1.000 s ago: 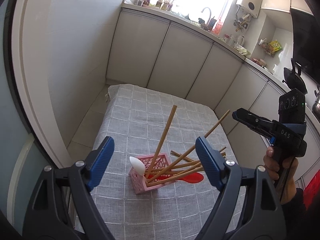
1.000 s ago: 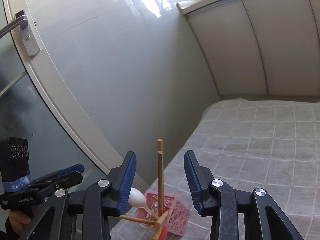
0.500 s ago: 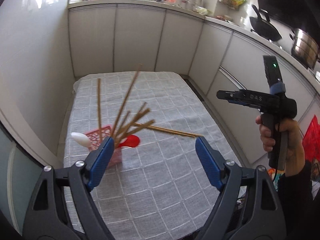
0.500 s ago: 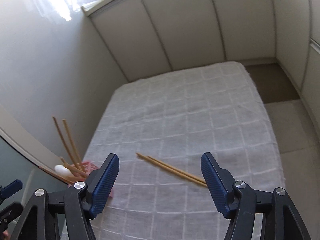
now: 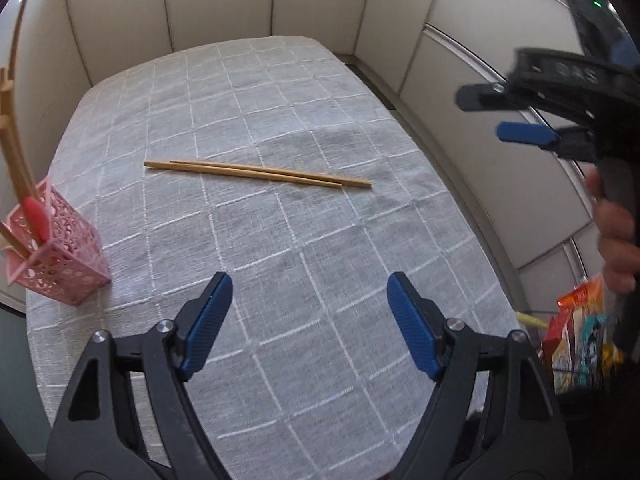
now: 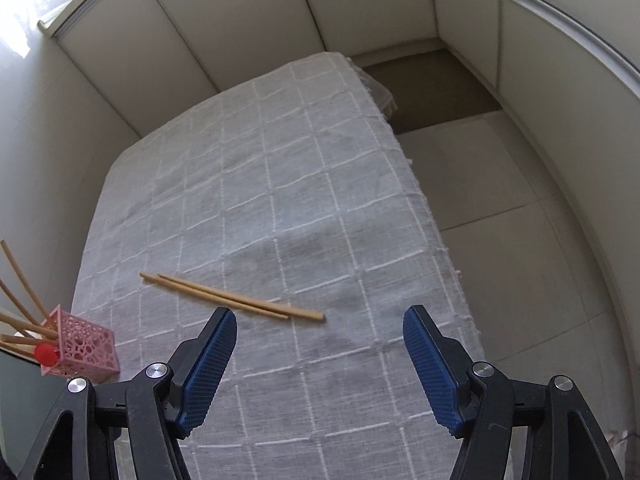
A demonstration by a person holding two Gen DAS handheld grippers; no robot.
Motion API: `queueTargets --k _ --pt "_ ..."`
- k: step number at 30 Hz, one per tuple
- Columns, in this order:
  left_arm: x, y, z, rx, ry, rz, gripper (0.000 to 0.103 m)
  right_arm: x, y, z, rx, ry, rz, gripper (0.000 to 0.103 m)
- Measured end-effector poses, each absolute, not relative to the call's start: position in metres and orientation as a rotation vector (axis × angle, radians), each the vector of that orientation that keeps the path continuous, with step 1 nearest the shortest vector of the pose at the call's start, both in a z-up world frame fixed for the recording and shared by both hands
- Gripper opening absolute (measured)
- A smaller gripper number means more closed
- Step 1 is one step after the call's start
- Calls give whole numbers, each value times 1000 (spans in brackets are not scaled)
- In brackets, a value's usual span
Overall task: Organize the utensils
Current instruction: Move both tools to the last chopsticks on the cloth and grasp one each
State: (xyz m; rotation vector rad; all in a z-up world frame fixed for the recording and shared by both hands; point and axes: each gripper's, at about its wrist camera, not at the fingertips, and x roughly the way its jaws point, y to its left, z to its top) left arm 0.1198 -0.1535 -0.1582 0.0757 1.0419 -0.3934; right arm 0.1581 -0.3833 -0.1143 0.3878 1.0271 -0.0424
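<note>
Jaws: left gripper (image 5: 308, 316) spread wide, just narrowed slightly, empty; right gripper (image 6: 320, 352) spread wide, nothing between.
Chopsticks: pair (image 5: 256, 174) flat mid-tabletop (image 5: 320, 100), touching, tips staggered.
Holder: pink basket (image 5: 64, 264) at left edge, already full of sticks.
Grip: cross the pair near the middle, clench both together.
Room: open cloth all round; basket close to the edge.

We are in a home kitchen. Pale cabinet doors (image 5: 224, 0) wrap around us in an L along two walls, with a countertop edge (image 6: 92, 8) and a bright window above it. The floor is laid with large beige tiles (image 6: 500, 184). A small table under a grey checked tablecloth (image 5: 304, 92) holds a pink utensil holder (image 5: 60, 256) and loose wooden chopsticks (image 5: 256, 174).
</note>
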Motion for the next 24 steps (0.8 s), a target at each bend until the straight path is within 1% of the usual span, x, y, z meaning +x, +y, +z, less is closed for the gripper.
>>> queueTargets --k 2,6,9,14,19,21,22,23,24 --pt "142 -161 -171 35 1056 -337 68 161 -388 -124 388 1047 -63 74" --pt "189 -154 -188 -65 1070 -219 60 167 -393 -141 405 1095 -81 74" --pt "222 -142 -197 -164 1087 -139 52 173 -394 -152 406 1124 -89 74" --pt "255 -131 -213 -227 1112 -61 39 186 -395 -166 402 1144 -102 74" --pt "269 -130 -227 -235 1142 -40 32 199 -395 -178 429 1156 -100 74" --pt "274 -128 -230 -261 1136 -51 32 203 -394 -181 437 1159 -99 74" --pt "276 -128 -230 -262 1136 -58 29 205 -393 -183 442 1158 -96 74" --pt "278 -127 -230 -266 1139 -70 25 207 -392 -183 445 1156 -93 74" --pt "281 -126 -230 -272 1145 -78 24 209 -391 -184 447 1156 -91 74"
